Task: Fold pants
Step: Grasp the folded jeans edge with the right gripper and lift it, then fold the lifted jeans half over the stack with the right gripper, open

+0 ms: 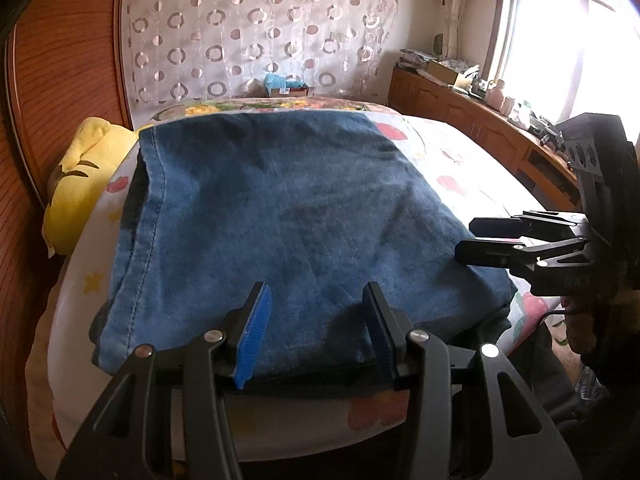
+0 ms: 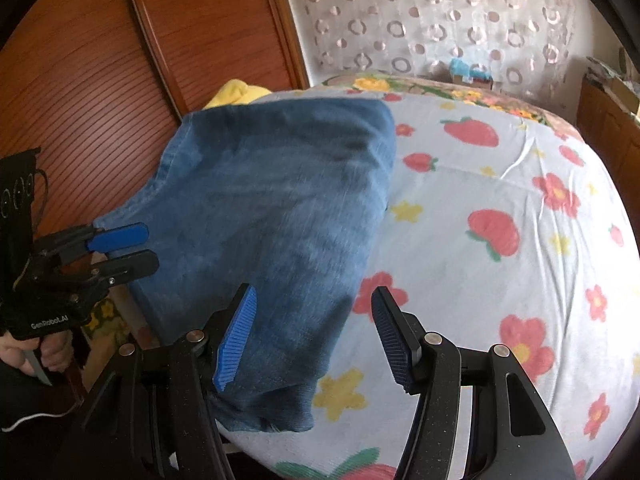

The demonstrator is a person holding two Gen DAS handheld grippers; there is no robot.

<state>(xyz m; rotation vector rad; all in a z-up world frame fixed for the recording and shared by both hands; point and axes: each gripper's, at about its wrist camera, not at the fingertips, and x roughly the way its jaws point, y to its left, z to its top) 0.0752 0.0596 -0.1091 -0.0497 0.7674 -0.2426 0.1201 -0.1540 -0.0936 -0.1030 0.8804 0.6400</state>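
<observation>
While over folded jeans (image 1: 280,216), both grippers (image 1: 316,332) (image 2: 316,332) agape.

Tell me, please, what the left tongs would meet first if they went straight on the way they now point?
Most likely the folded jeans: the left tongs stand open just above their near edge, angled down toward the denim on the bed. Depth is hard to judge.

Blue denim pants (image 1: 288,216) lie on a white sheet (image 2: 500,208) printed with red strawberries and yellow stars; yellow pillow (image 1: 86,172).
</observation>
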